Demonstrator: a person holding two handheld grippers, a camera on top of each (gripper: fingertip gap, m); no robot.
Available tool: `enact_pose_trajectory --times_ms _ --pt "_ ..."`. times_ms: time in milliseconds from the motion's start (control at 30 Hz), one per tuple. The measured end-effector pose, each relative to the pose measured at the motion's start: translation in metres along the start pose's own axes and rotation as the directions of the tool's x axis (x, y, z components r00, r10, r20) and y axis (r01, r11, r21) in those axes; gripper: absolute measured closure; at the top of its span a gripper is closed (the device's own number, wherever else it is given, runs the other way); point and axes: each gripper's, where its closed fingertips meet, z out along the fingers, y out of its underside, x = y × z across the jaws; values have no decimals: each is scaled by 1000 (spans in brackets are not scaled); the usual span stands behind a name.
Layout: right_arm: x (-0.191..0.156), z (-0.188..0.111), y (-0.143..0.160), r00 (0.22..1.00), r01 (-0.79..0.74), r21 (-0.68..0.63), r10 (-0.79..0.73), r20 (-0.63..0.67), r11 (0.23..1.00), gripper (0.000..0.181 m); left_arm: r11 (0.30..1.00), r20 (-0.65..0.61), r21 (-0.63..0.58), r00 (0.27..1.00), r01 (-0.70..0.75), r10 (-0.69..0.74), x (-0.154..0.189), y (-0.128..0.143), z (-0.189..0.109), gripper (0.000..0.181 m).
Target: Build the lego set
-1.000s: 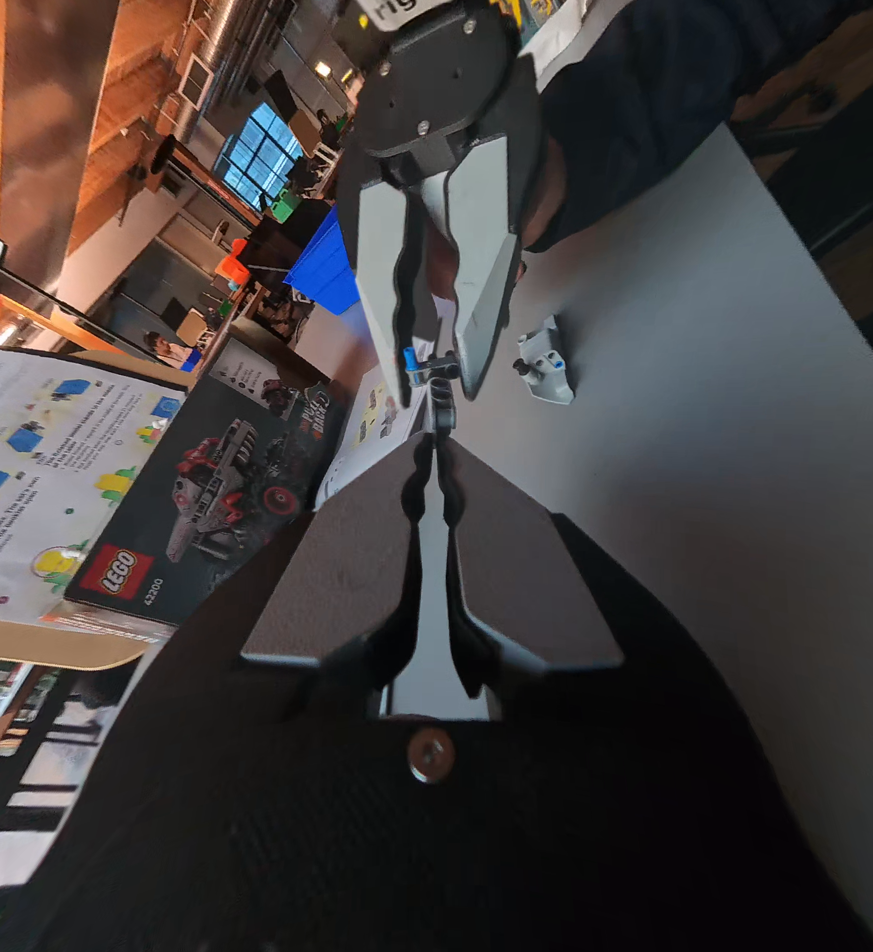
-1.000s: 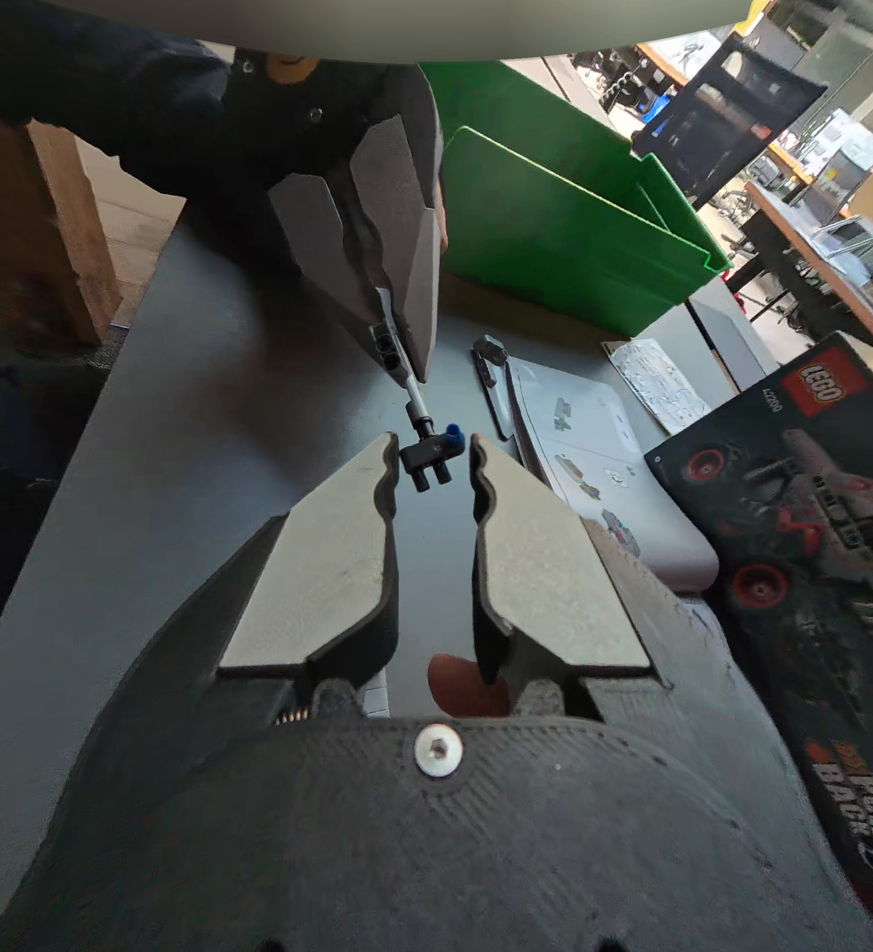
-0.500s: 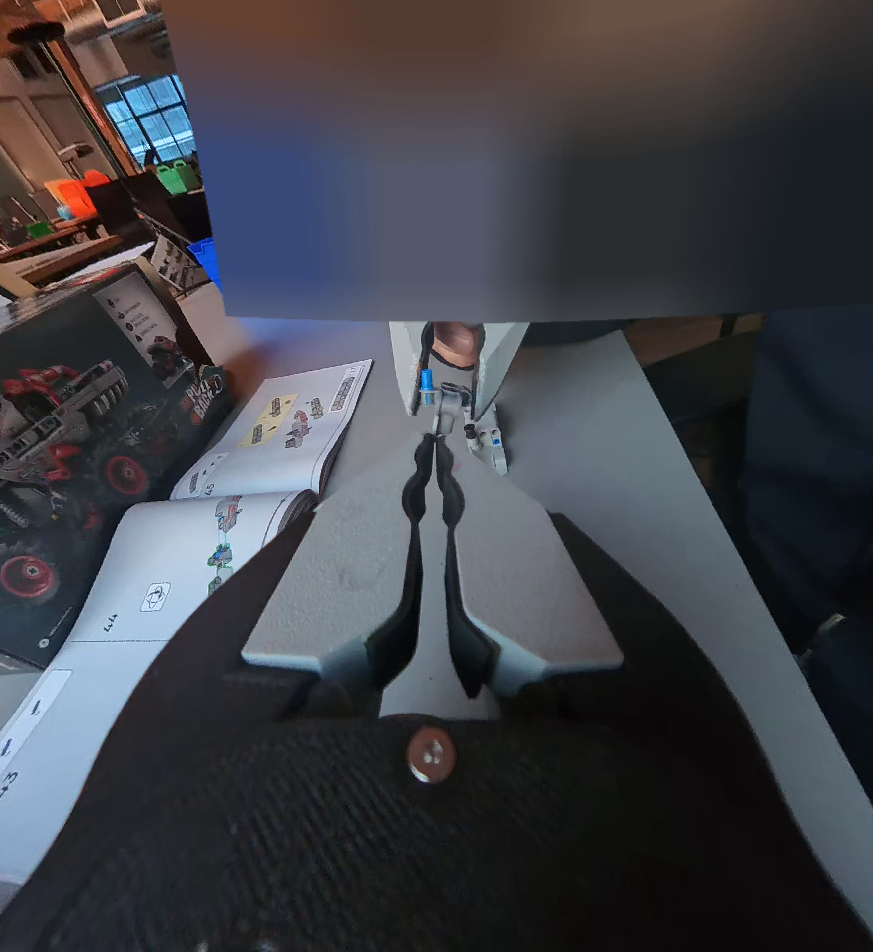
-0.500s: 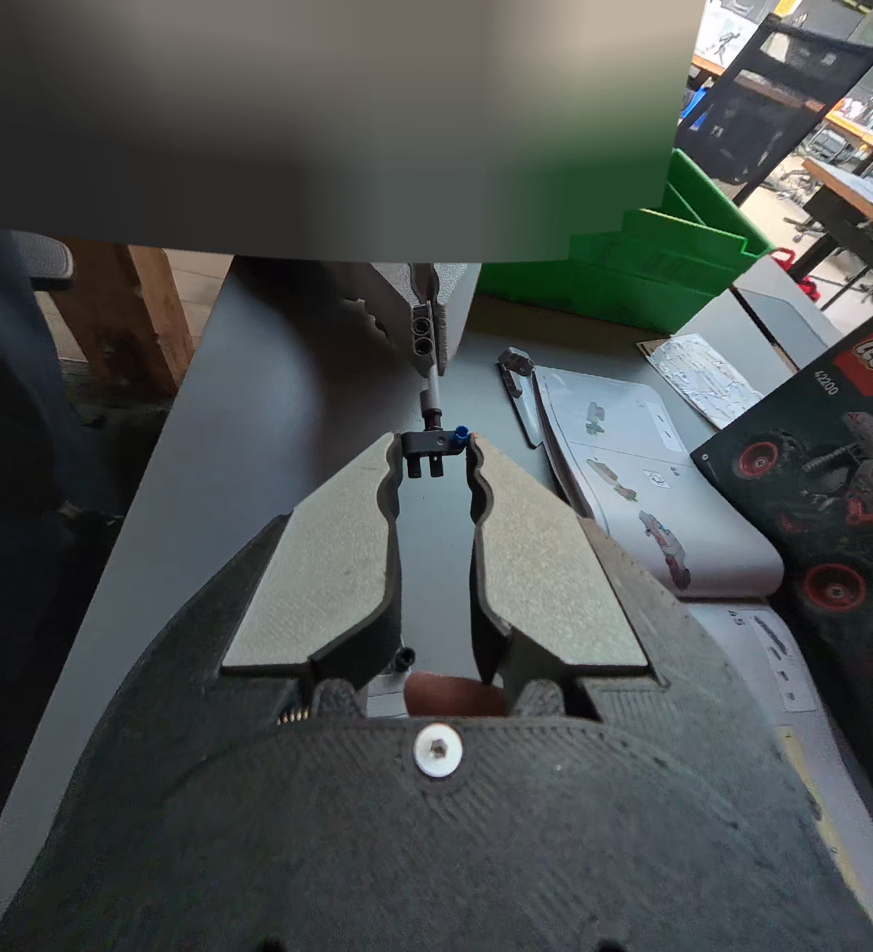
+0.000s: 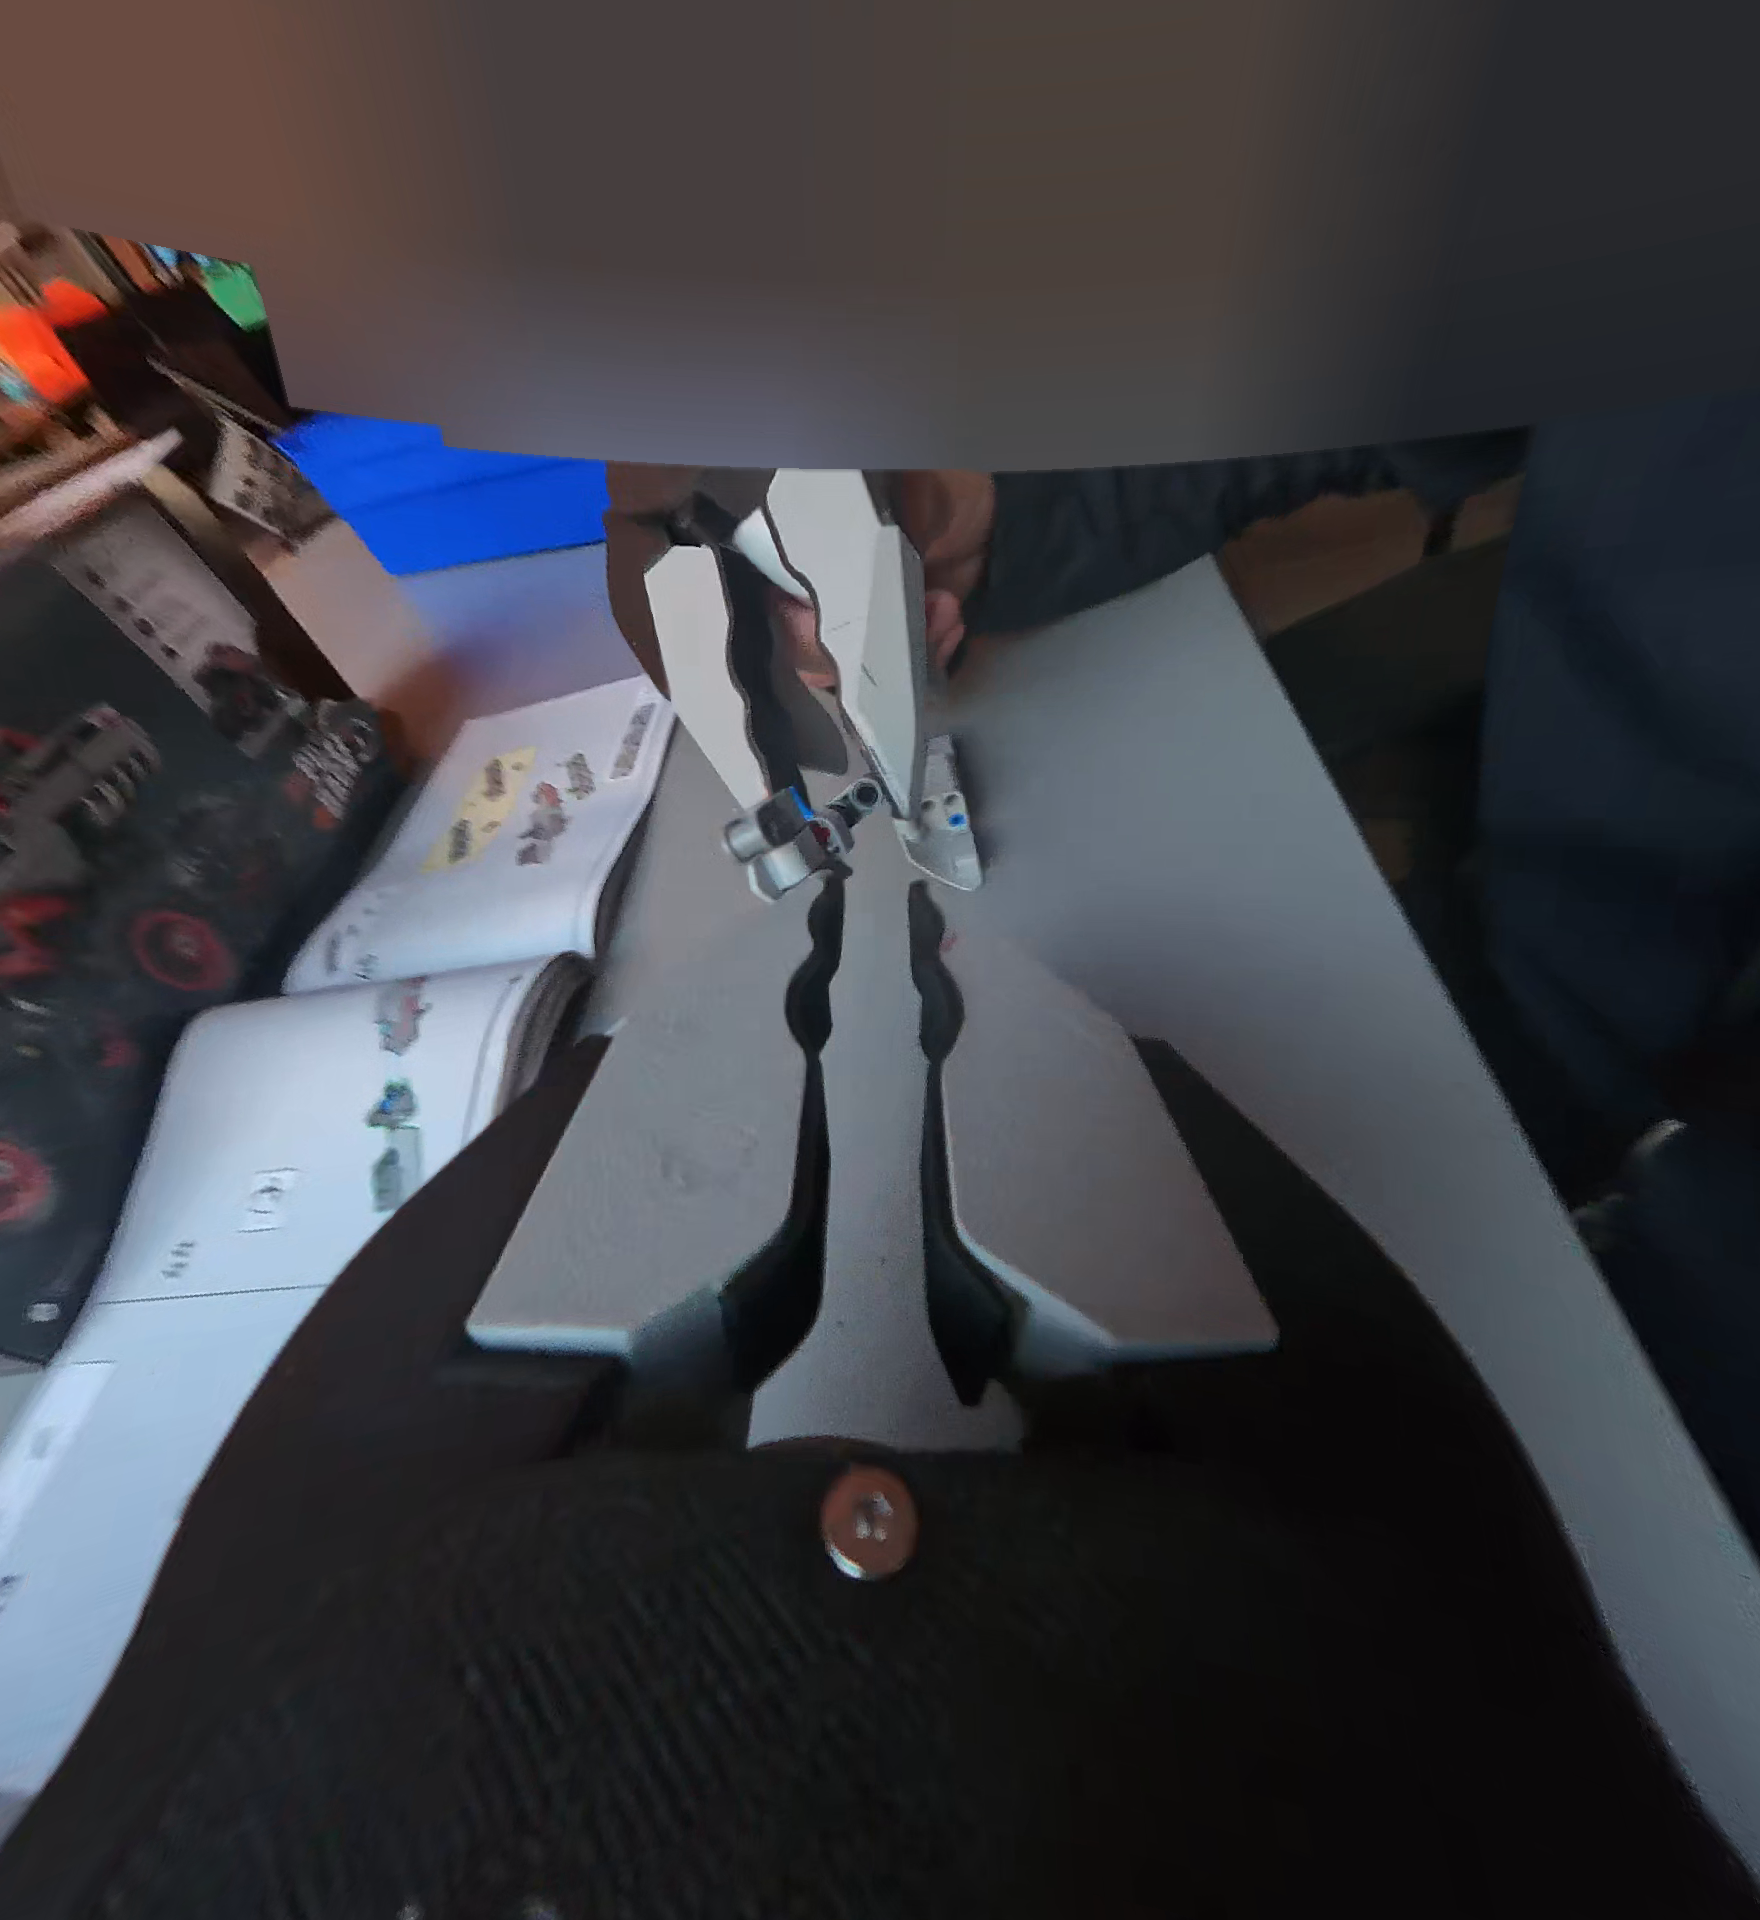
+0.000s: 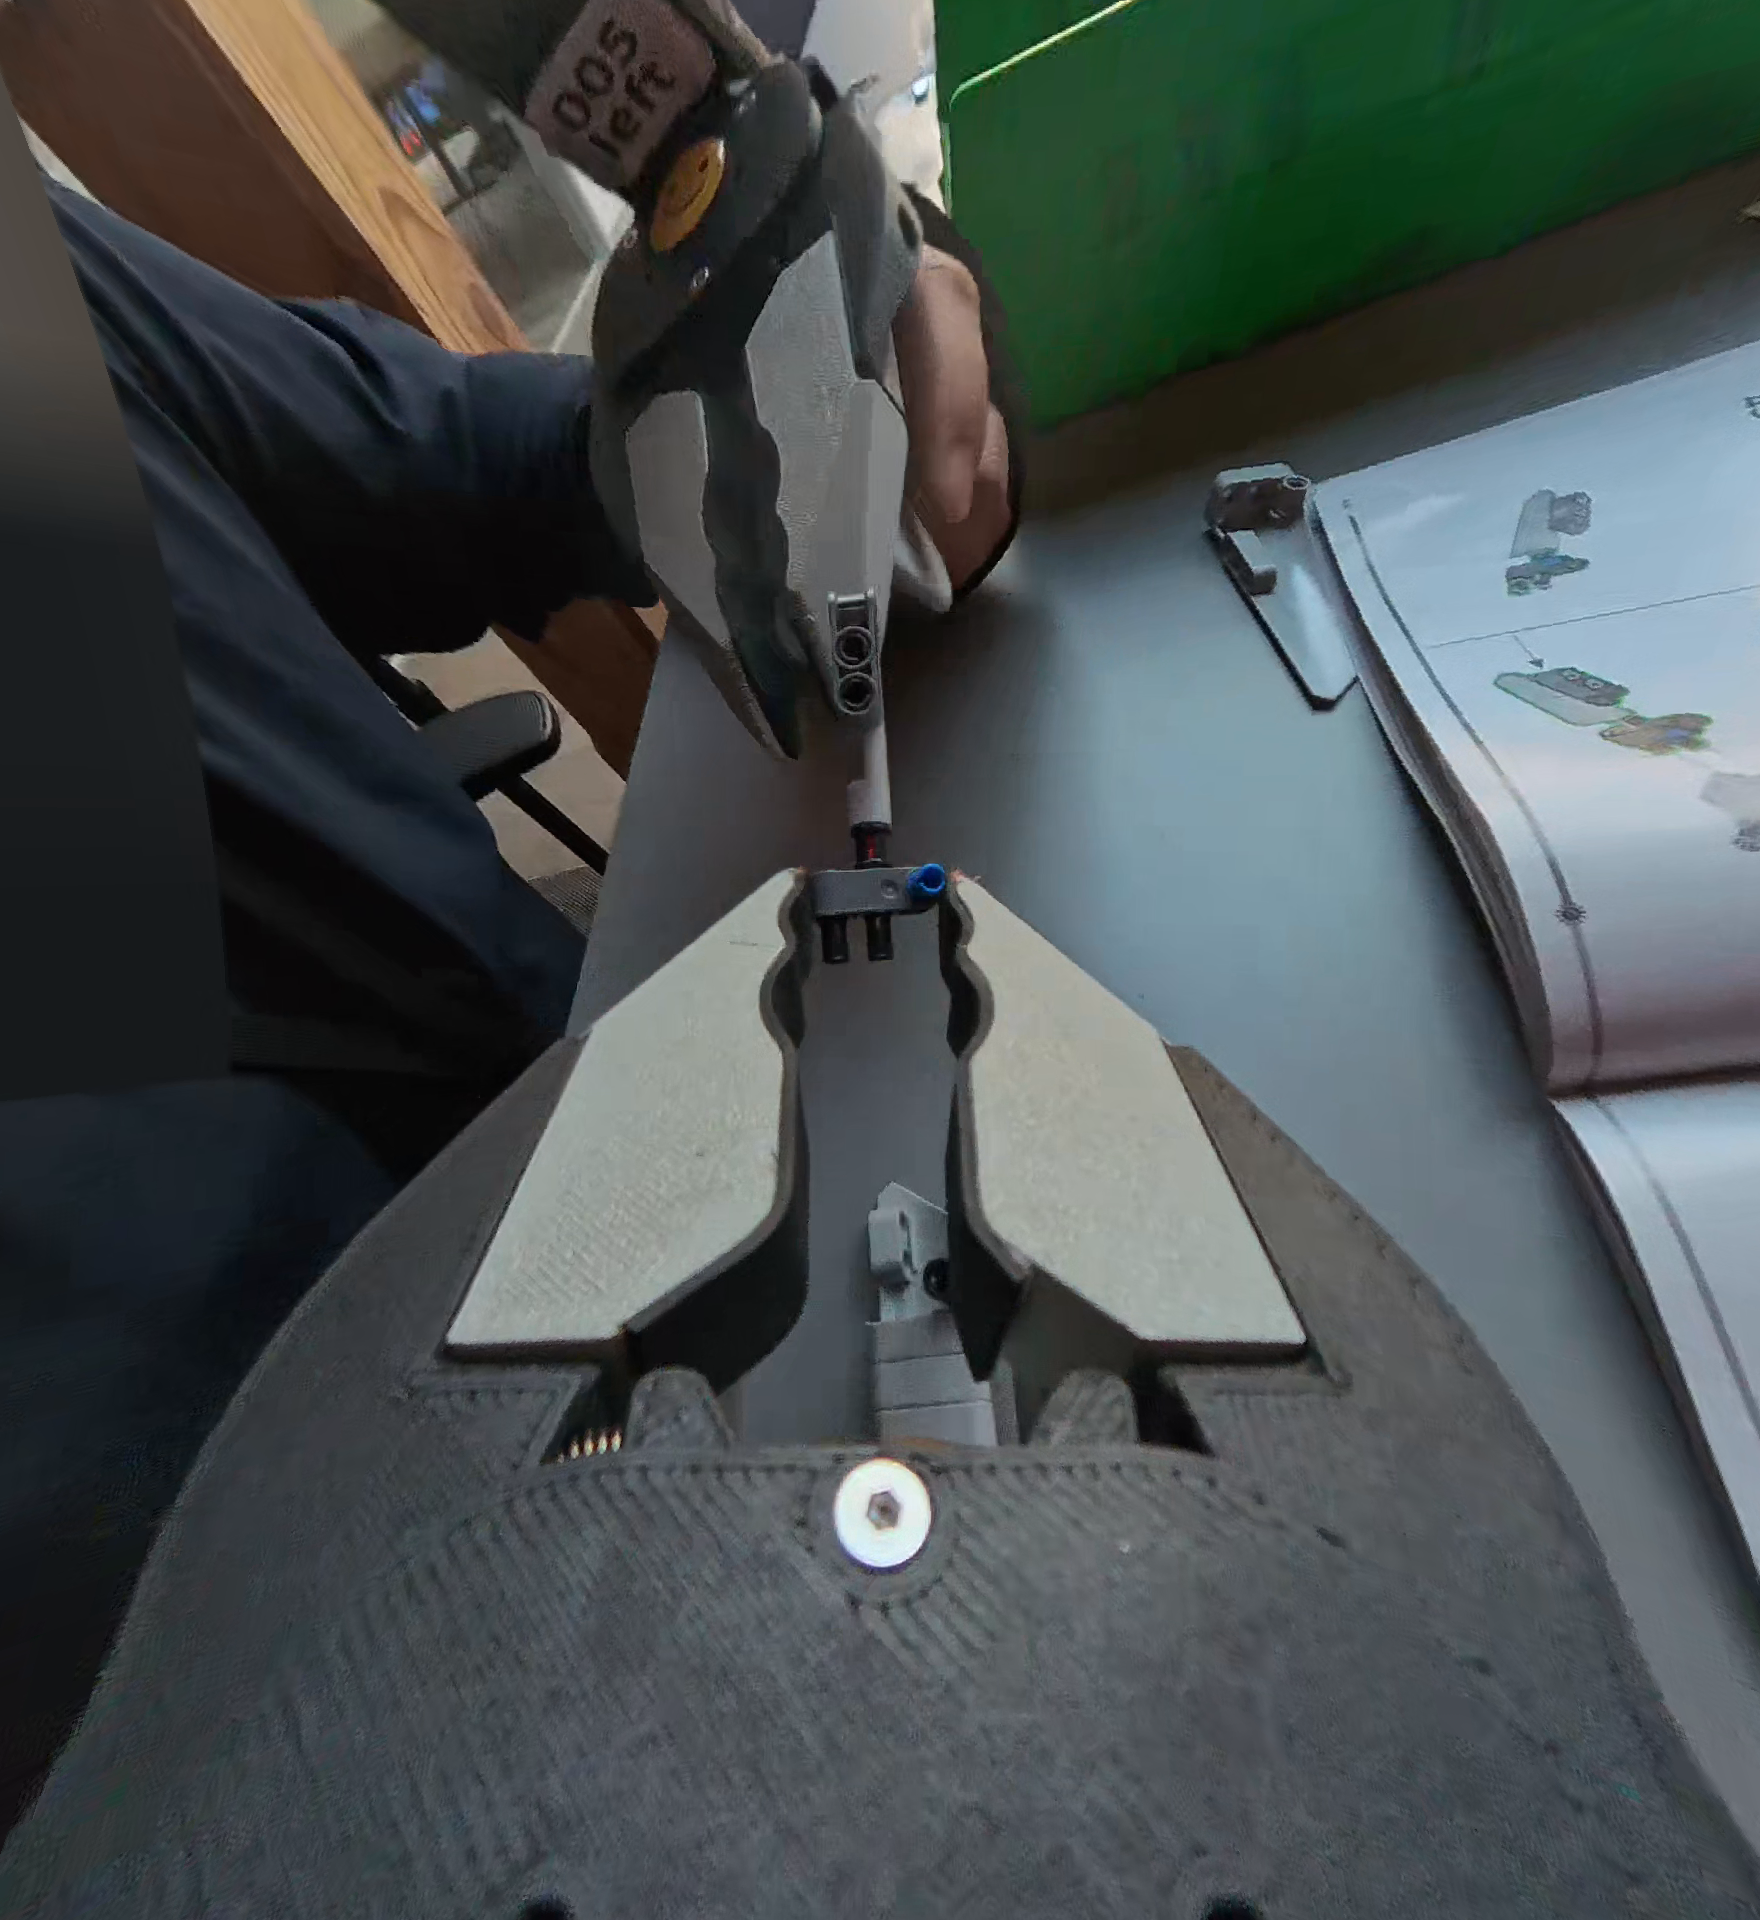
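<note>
Left wrist view first: the left gripper [image 5: 871, 899] points towards twelve o'clock with its fingers drawn to a narrow slot, and only bare table [image 5: 1219, 883] shows through the slot. The little lego sub-assembly [image 5: 803, 831] hangs just past its tips, in the air above the table, meeting the right gripper [image 5: 829, 821] coming down from twelve. I cannot tell from here whether the left claw is actually pinching it. The open instruction booklet [image 5: 502, 821] lies at nine o'clock with the set's box [image 5: 76, 883] beyond it, and a loose pale grey piece [image 5: 943, 821] rests on the table at one o'clock of the tips. Over to the right wrist view: the right claw is narrow and clamped on a dark connector [image 6: 860, 894] with a blue pin [image 6: 923, 883] at its end, both fingertips touching it. From the connector a pale axle [image 6: 871, 790] runs up towards twelve into a grey two-hole beam [image 6: 853, 655] sitting at the left gripper's tips. A grey panel [image 6: 1271, 582] lies at two o'clock beside the booklet, with a green bin [image 6: 1375, 156] behind. This looks like the step of seating the axle in the connector. The next move, I'd judge, calls for a straight push along the axle with both claws in line, because any tilt could jam or pop the joint.
</note>
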Motion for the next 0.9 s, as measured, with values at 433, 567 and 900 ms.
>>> enact_pose_trajectory --times_ms 433,567,900 --pt "3 7 4 975 180 -62 -187 -122 982 159 989 11 -42 990 139 -139 -10 7 2 164" --pt "1 12 13 975 184 -110 -195 -107 977 160 995 -41 -59 996 76 -78 2 7 3 175" --pt "-29 12 32 963 -107 -188 149 225 976 160 821 3 -133 828 -556 561 31 12 10 175"
